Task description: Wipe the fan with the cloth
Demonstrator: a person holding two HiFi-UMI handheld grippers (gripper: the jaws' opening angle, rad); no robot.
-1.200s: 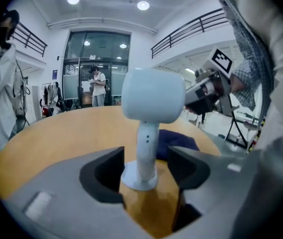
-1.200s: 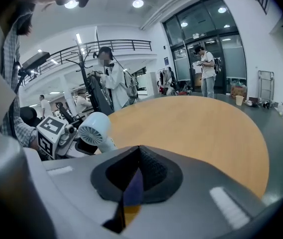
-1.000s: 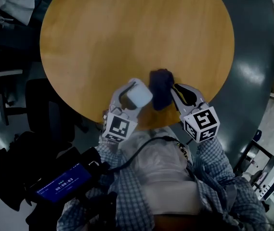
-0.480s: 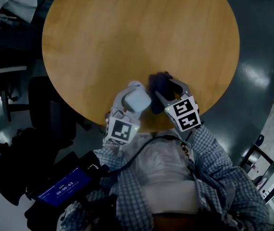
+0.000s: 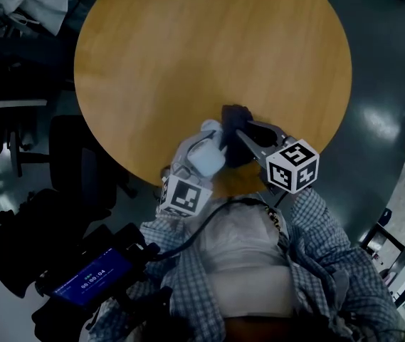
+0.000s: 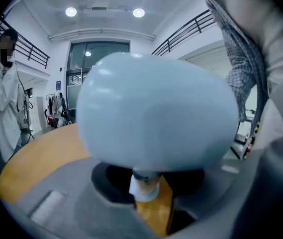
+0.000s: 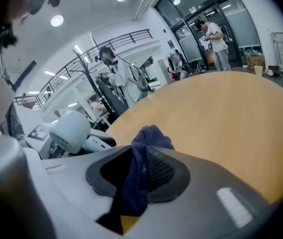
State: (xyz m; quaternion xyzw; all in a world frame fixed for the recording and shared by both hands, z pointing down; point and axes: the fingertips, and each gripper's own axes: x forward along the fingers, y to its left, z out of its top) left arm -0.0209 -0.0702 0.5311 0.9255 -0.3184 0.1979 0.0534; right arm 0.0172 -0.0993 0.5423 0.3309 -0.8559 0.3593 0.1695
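Left claw (image 6: 146, 195): I'm clamped on the fan (image 6: 156, 113) at its neck, lower centre of the head view.
Right claw (image 7: 139, 171): tipped down, my jaws have just been closing and now pinch the cloth (image 7: 148, 136) right beside the fan.
Table (image 5: 209, 48): near edge, under both.

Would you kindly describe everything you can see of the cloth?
The cloth is dark navy, soft and crumpled. The right tongs have just been closing on its middle and pinch it; a bunch rises above them and a tail hangs below. It is held over the near side of the wooden table, beside the pale fan.
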